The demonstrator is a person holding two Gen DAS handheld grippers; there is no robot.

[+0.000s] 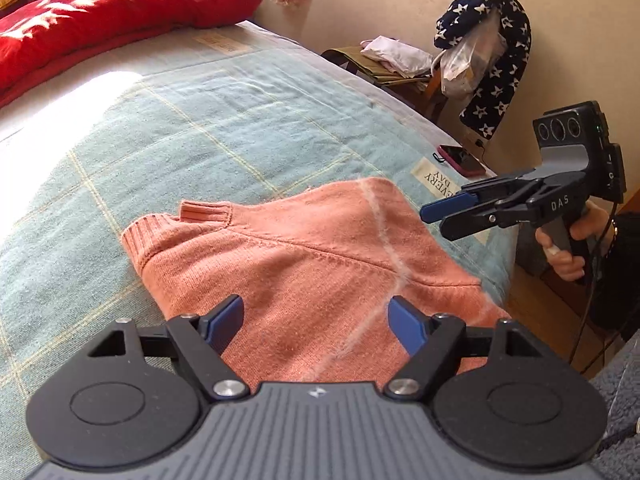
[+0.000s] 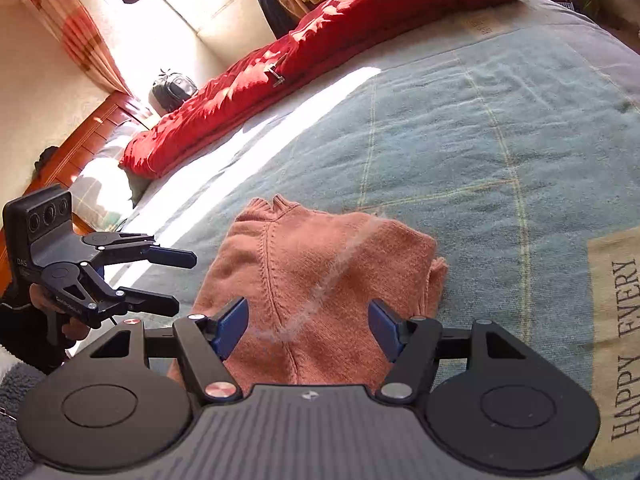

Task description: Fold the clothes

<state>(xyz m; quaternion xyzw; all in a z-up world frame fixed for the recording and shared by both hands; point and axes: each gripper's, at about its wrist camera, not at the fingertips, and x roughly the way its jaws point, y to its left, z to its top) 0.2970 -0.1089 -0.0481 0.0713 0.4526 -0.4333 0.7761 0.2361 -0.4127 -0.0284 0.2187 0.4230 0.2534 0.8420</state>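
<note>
A salmon-pink knit sweater lies folded on the bed, its ribbed collar toward the far left and a pale fuzzy stripe across it. My left gripper hovers over the sweater's near edge, open, with nothing between its blue pads. My right gripper is held in a hand just right of the sweater, above the bed's edge. In the right wrist view the sweater sits straight ahead, and my right gripper stands open above its near part. My left gripper is open to the sweater's left.
The bed carries a light blue checked blanket with a "HAPPY EVERY DAY" label. A red duvet lies along the far side. A phone rests near the bed edge. A chair with a star scarf and clothes stands beyond.
</note>
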